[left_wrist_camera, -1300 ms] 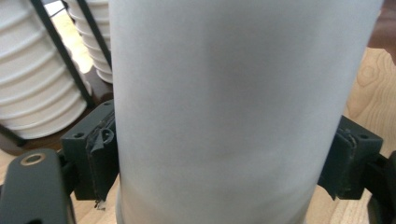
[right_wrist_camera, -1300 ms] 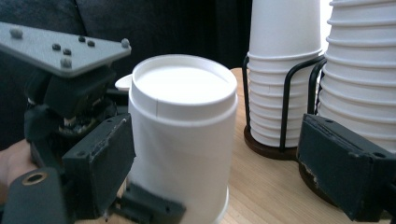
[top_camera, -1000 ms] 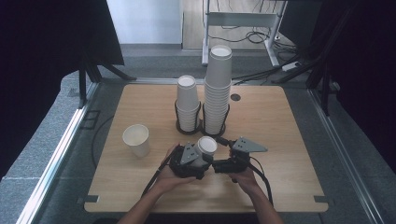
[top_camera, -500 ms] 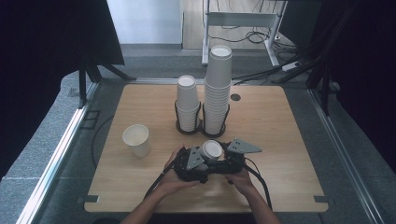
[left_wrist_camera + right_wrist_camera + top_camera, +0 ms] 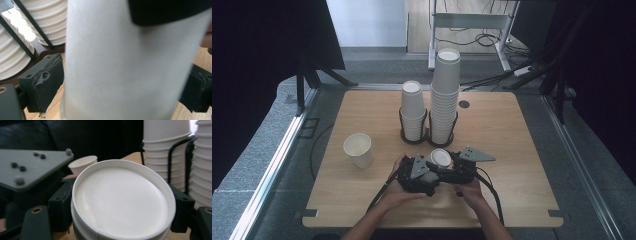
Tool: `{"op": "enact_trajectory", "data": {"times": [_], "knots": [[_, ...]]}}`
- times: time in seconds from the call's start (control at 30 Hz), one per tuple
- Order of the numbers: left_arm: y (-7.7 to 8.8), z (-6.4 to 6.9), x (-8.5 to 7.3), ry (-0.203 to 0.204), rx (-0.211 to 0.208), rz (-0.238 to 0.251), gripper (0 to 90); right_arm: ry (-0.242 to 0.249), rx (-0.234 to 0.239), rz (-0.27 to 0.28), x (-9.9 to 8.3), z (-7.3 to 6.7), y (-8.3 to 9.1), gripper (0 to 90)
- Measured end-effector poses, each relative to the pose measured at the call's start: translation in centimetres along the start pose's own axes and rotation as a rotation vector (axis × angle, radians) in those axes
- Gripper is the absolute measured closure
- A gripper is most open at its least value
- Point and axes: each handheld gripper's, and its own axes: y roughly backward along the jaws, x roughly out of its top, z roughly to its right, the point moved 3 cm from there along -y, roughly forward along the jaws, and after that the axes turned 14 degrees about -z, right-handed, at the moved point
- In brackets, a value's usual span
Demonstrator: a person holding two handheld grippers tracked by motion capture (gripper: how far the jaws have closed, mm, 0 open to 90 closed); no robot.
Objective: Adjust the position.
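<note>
Both grippers meet at the table's near edge, around six o'clock, on a nested pair of inverted paper cups (image 5: 441, 158). The right gripper (image 5: 122, 212) clamps its pads on the cups' sides, bottom disc facing its camera. The left gripper (image 5: 117, 85) has just been opening: the cup wall stands between its jaws, and a gap shows at the left pad. The high view adds a lone upright cup (image 5: 358, 150) at nine o'clock, then two racked cup stacks (image 5: 432, 102) toward twelve.

An upright paper cup (image 5: 358, 149) stands on the wooden table (image 5: 512, 130), left of two racked cup stacks (image 5: 446, 95).
</note>
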Motion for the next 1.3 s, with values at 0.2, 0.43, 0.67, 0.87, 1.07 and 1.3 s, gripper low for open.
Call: {"op": "enact_trajectory", "data": {"times": [0.2,0.43,0.67,0.87,1.07,1.3], "knots": [[-0.2,0.1,-0.1,-0.017,0.016,-0.021,8.9,0.011,0.012,0.007,0.0,-0.3,-0.1,23.9],[-0.2,0.2,-0.1,-0.022,0.025,-0.019,10.4,0.011,0.010,0.004,-0.1,-0.2,0.0,23.6],[-0.2,0.1,-0.2,-0.044,0.017,-0.035,12.4,0.013,0.017,-0.007,-0.1,-0.2,0.0,21.9],[-0.3,-0.1,-0.4,-0.060,0.025,-0.057,12.8,0.034,-0.002,0.011,0.3,0.0,0.5,10.3],[-0.3,-0.4,-0.5,-0.041,0.023,-0.059,12.9,0.064,-0.021,0.040,1.3,0.0,2.4,9.8],[-0.1,-1.5,-0.7,-0.032,0.049,-0.078,12.8,0.149,-0.048,-0.034,2.6,0.1,4.1,8.7]]}}
